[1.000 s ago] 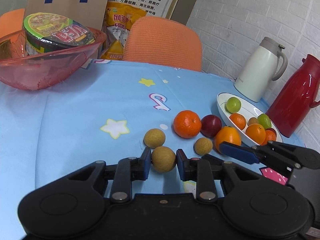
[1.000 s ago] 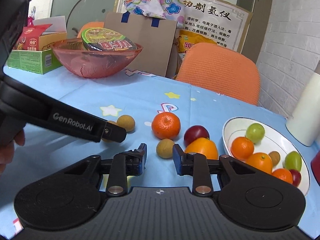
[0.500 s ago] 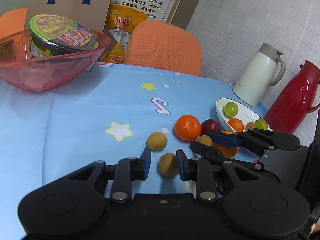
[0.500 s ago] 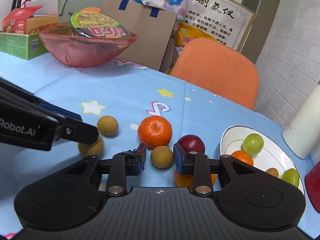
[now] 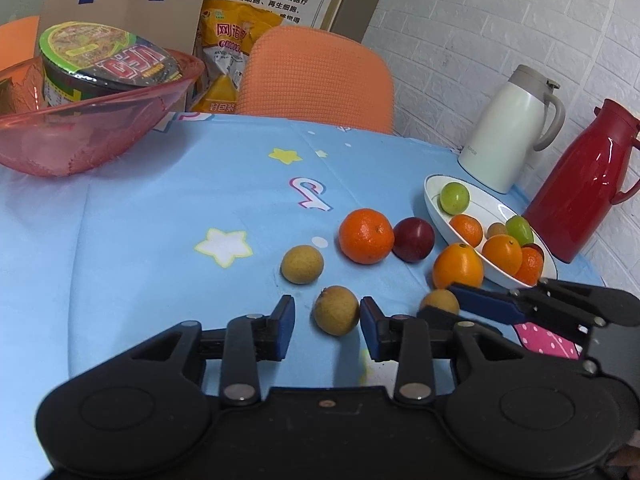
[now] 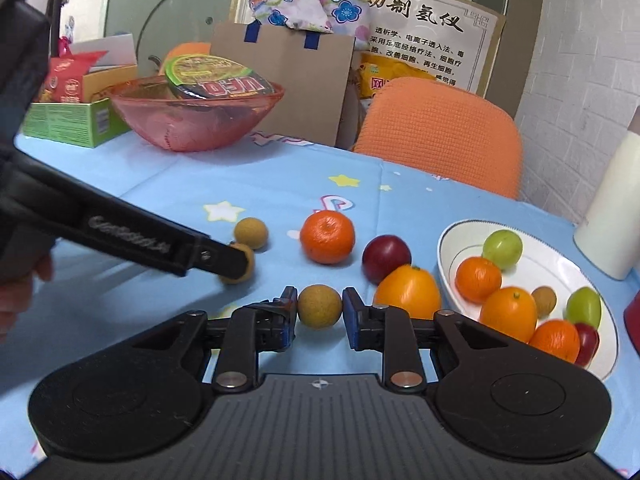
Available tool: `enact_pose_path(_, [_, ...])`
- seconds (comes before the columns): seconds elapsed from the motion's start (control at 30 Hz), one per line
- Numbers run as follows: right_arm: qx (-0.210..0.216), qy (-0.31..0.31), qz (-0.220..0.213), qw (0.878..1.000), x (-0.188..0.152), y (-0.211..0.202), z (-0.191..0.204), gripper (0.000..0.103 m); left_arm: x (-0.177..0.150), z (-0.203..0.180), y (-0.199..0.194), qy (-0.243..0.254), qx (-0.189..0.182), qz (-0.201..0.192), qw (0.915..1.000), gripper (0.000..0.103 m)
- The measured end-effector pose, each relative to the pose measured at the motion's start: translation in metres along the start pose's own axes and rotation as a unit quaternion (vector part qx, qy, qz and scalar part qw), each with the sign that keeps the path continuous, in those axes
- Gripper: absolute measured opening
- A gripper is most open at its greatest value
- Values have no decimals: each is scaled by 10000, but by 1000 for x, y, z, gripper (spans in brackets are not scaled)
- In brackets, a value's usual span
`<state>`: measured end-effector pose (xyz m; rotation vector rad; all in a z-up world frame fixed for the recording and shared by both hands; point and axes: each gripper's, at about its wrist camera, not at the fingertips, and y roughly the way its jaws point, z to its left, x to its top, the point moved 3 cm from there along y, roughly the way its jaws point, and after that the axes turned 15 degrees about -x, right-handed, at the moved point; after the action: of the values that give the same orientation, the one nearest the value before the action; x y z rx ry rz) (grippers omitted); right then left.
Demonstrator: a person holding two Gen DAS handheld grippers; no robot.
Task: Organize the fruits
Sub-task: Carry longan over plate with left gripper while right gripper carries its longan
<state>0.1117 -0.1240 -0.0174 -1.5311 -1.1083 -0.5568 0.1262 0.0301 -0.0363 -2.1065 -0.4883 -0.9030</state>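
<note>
Near the desk's (image 5: 140, 220) front edge, the left tool (image 5: 327, 322) is opening around a loose longan (image 5: 335, 309). The right tool (image 6: 319, 312) grips another longan (image 6: 319, 306).

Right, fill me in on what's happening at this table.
A person is sorting fruit with two grippers. The right hand-held gripper is shut on a small brown longan. The left hand-held gripper is opening around another longan, which sits on the blue tablecloth with a gap on its left side. Still loose on the cloth are a third longan, a mandarin, a red plum and an orange. The white dish already holds several fruits.
</note>
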Motion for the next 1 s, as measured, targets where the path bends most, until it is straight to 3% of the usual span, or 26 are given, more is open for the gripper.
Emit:
enact_pose_path(0.43, [55,246,233,9994,-12,8,-3,46,-4,-6,9,70,-221,4,9997,86])
enact_pose_path(0.83, [40,518,312,9982,-14,8,-10,44,-6,-7,13,175,-231,-54,9996,85])
enact_pose_path(1.0, [-15,923,-1,9957,-21,-14,-30,44,-3,-17,9,91,-377,-68,9992,85])
